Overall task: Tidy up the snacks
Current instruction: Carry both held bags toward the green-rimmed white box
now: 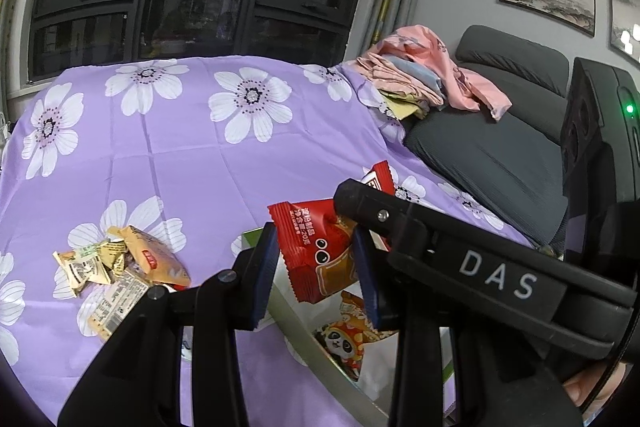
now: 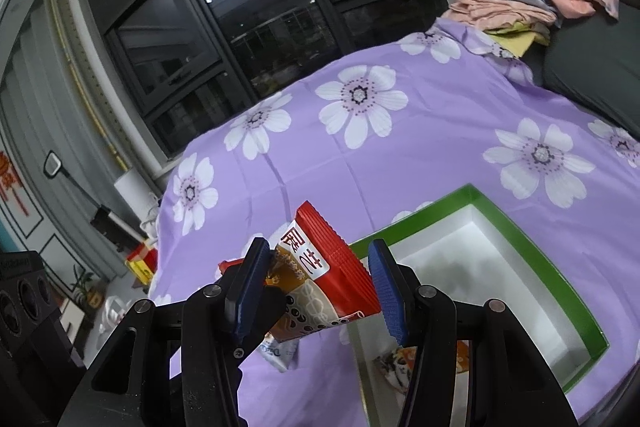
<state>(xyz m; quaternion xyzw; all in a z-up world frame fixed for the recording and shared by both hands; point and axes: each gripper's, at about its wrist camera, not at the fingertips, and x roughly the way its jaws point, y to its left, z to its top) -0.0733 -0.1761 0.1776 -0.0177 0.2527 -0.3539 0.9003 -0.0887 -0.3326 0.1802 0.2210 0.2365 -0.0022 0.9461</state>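
red snack packet [image 1: 320,247] clamped in left tool [image 1: 316,271], long axis tilted | right tool [image 2: 320,287] clamps red-brown packet [image 2: 320,283], end up-left

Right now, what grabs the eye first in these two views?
The red snack packet pinched in the left gripper, and a second red packet clamped in the right gripper, both held above the purple flowered bedspread. Below them sits a green-rimmed white box with a panda packet inside. A heap of tan snack packets lies to the left on the bedspread.
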